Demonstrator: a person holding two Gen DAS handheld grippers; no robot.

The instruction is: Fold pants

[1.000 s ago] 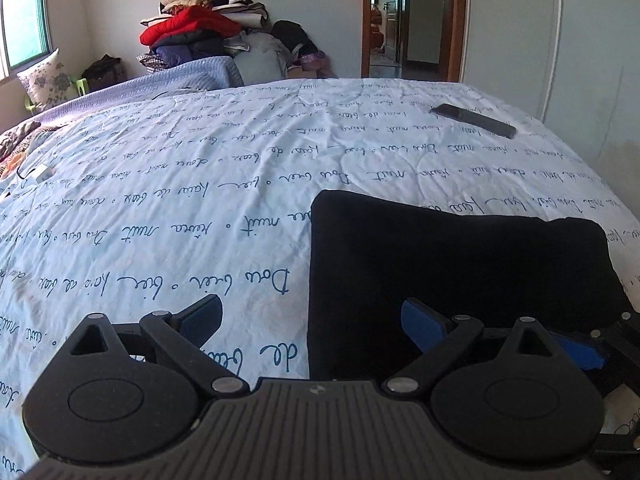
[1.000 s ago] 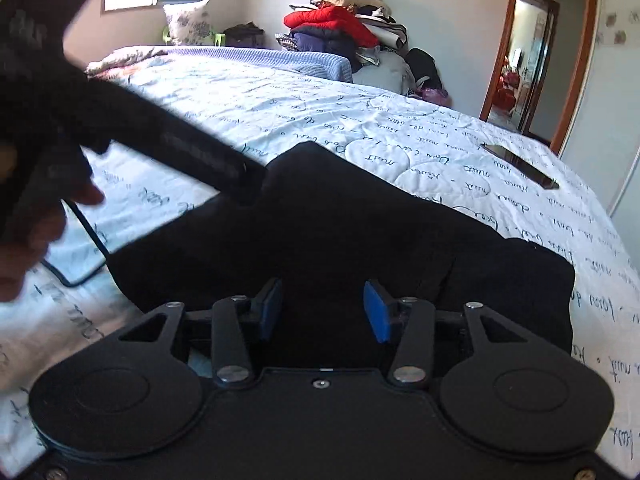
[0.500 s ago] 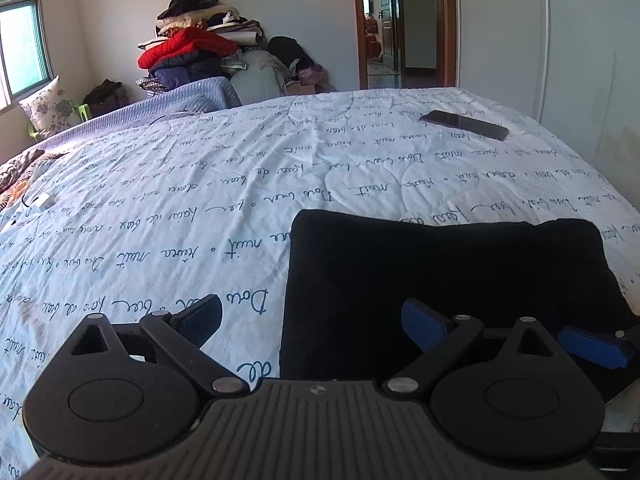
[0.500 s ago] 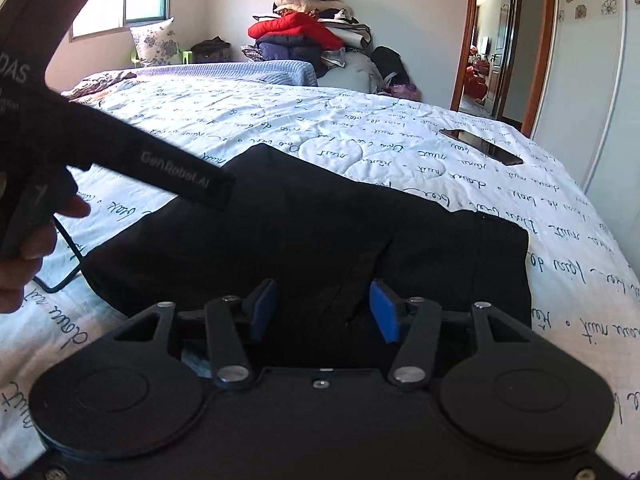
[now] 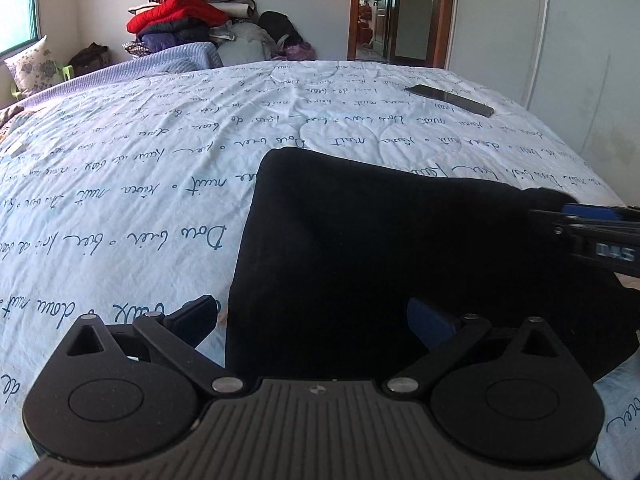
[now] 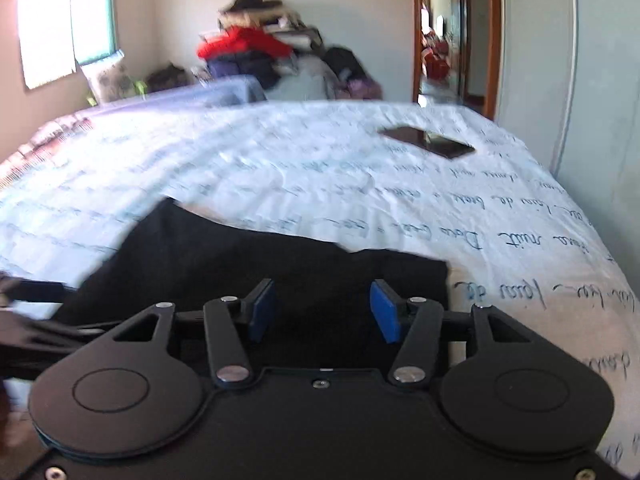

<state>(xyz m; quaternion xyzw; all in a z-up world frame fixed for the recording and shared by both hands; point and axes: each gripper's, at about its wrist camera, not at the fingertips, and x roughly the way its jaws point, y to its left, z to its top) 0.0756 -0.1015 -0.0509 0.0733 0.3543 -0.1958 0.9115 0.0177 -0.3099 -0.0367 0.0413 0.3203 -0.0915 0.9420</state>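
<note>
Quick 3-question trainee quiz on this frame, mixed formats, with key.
1. True or false: the black pants lie on the bedspread.
2. What lies on the bed's far right part? A) phone B) mug C) book
3. Fill in: the left gripper has its jaws ____, straddling the pants' left edge.

Key: 1 true. 2 A. 3 open; they are opening wider, pads off the cloth. The right gripper is open too, above the pants.

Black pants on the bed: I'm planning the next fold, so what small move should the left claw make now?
Probably lower the left claw, opening wide with nothing gripped, onto the near left edge of the black pants, which lies between its fingers.
</note>
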